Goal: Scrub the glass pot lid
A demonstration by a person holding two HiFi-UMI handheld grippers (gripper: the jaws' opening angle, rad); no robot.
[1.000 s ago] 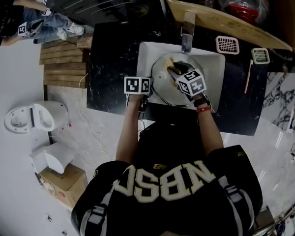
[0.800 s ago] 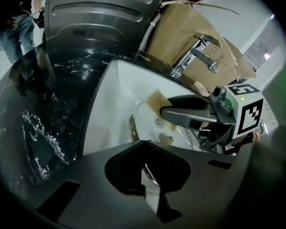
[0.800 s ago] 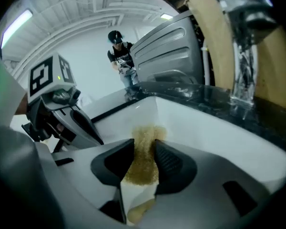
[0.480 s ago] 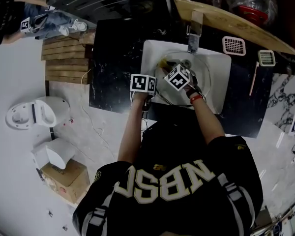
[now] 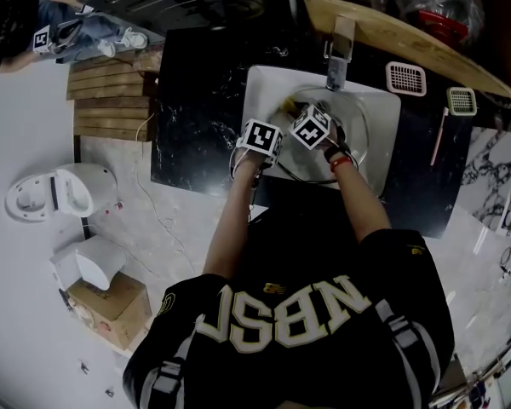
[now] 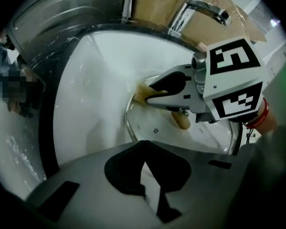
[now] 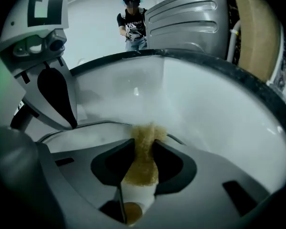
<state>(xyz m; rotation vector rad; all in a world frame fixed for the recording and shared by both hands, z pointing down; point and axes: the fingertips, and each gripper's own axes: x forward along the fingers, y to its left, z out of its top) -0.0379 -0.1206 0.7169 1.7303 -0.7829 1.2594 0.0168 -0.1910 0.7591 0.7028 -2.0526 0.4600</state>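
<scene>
Lid [image 5: 353, 139] now lies low in the sink [image 5: 383, 109], below the tap [image 5: 339, 54] at the basin's 12 o'clock. A second ago it showed in the head view as a fuller, brighter disc, and it has since sunk and tipped as both hands came down into the basin. The left gripper [image 6: 142, 146] has slid in from the sink's 9 o'clock wall to the lid's 8 o'clock rim. Its jaws are pressed together just where that rim runs in between them, so I judge it is pinching the rim to steady the glass. The right gripper [image 7: 144, 149] has rolled over and dropped toward the lid's 10 o'clock part, jaws pinching the sponge [image 7: 144, 128], whose tip sits at the rim there. By my reading, scrubbing is under way at that edge, with most of the glass yet to be covered.
</scene>
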